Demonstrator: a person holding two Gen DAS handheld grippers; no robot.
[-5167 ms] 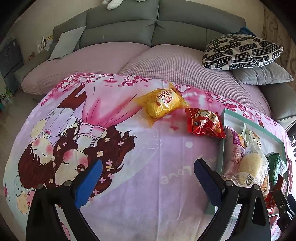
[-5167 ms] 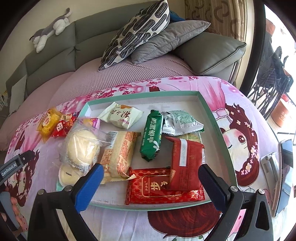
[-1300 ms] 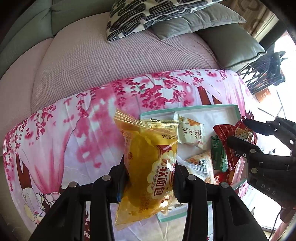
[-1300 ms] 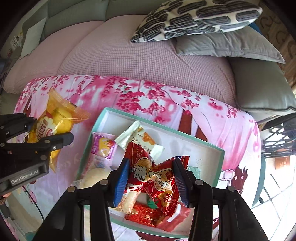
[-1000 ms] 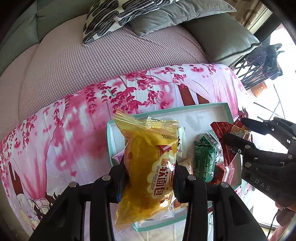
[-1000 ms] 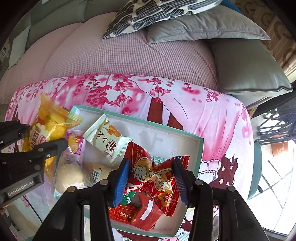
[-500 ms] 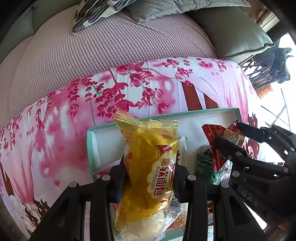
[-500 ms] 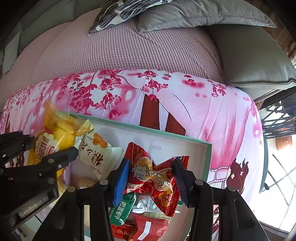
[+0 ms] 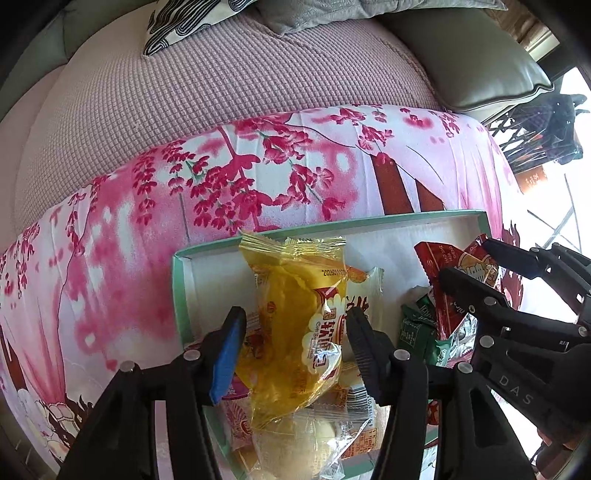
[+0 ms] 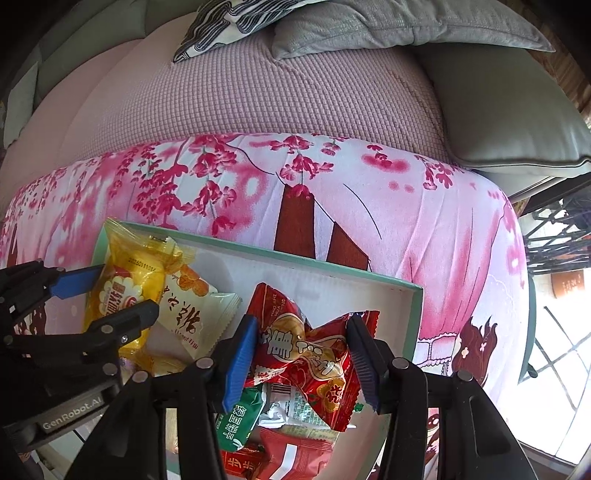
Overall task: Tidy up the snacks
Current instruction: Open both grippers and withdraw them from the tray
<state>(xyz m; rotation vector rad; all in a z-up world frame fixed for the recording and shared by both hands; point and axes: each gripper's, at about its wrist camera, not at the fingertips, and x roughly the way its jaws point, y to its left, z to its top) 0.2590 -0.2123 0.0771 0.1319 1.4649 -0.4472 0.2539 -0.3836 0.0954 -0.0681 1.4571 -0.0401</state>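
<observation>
My left gripper [image 9: 293,336] stands over the left part of the green-rimmed tray [image 9: 178,295]. Its jaws have spread apart around the yellow bread packet [image 9: 299,325], which hangs loose between them; the left pad stands clear of it. My right gripper [image 10: 301,350] is shut on a red snack packet [image 10: 306,350] and holds it above the tray [image 10: 413,325], over its right part. In the tray lie a white packet [image 10: 192,314], a green packet [image 10: 240,417], red packets and a wrapped bun [image 9: 295,439].
The tray lies on a pink blossom-print blanket [image 9: 147,192] over a sofa seat. Behind are a checked pink cushion [image 9: 221,92], a black-and-white pillow [image 10: 236,18] and grey pillows [image 10: 388,22]. A black rack [image 10: 554,236] stands off the right edge.
Both grippers came forward over the tray with their packets. The left jaws, shut on the yellow packet half a second ago, have opened, and the packet has dropped lower.
</observation>
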